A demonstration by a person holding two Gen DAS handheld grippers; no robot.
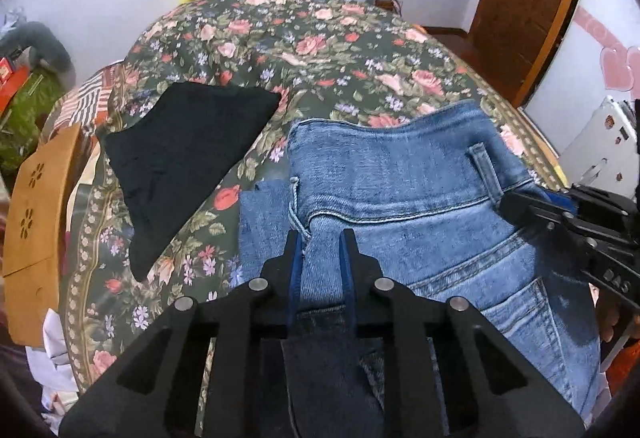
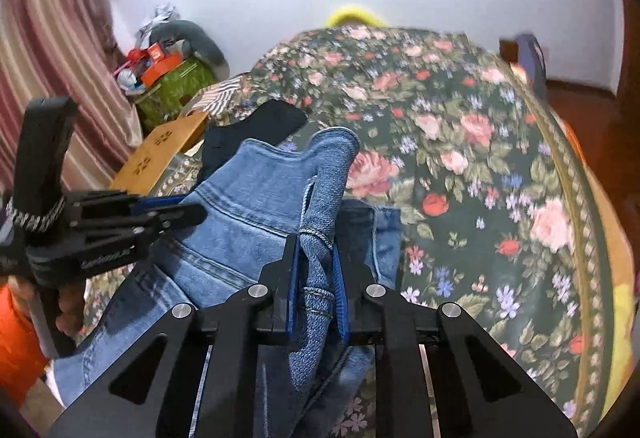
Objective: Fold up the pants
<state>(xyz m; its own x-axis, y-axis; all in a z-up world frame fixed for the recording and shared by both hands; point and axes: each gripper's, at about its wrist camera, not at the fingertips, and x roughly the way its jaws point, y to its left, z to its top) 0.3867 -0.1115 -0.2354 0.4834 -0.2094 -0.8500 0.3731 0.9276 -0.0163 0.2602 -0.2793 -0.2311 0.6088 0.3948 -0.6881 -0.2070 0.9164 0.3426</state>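
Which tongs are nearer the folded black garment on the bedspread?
Left. The left tongs grip the jeans at the edge beside the black garment; the right tongs grip the jeans' far side.

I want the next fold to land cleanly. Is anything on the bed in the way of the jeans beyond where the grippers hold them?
Mostly not. Both the left gripper and right gripper already pinch the jeans. Beyond lies bare floral bedspread; only the black garment lies alongside, apart from the jeans.
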